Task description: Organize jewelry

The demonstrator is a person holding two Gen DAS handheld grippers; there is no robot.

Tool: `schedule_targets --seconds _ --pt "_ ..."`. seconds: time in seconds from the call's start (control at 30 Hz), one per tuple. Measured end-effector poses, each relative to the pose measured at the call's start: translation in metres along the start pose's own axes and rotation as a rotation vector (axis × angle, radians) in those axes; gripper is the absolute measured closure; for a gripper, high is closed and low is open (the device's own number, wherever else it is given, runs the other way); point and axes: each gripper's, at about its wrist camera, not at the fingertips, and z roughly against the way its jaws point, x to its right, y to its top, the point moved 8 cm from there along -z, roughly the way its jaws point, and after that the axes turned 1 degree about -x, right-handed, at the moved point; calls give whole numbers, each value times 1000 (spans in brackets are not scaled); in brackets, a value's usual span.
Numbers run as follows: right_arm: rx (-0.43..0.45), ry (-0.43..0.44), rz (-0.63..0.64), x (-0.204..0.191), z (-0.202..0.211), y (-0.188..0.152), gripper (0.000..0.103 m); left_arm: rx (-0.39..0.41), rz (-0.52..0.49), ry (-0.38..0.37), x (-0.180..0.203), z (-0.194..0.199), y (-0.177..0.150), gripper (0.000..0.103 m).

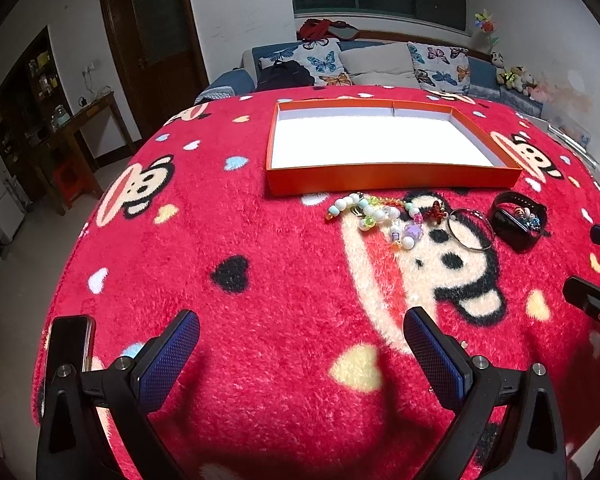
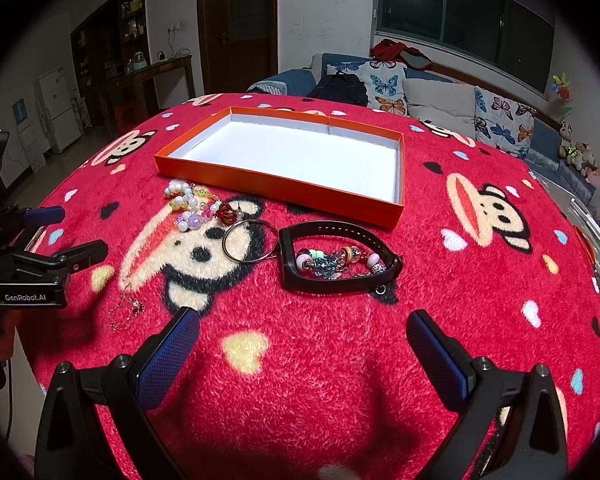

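An empty orange box (image 1: 392,179) (image 2: 284,185) with a white floor lies at the far side of the table. In front of it lie a pastel bead bracelet (image 1: 374,213) (image 2: 190,203), a thin metal bangle (image 1: 470,229) (image 2: 250,246) and a black watch band (image 1: 518,236) (image 2: 340,227). A charm bracelet (image 2: 334,262) rests inside the band's loop. A fine gold chain (image 2: 125,310) lies nearer, on the left. My left gripper (image 1: 301,318) (image 2: 84,229) and right gripper (image 2: 302,320) (image 1: 580,258) both hover open and empty, short of the jewelry.
A red plush monkey-print blanket (image 1: 260,280) covers the round table. A phone (image 1: 70,340) lies at its near left edge. Behind the table stands a sofa (image 1: 380,62) with butterfly cushions; a wooden side table (image 1: 84,128) stands on the left.
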Motion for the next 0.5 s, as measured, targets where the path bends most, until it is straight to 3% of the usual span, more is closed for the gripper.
schedule_targets --seconds 0.27,0.5 --pt "-4 5 -5 0 0 -1 0 16 -39 -44 8 7 -5 0" --pt "-5 12 -11 1 -2 -2 0 25 -115 -170 39 14 -13 27"
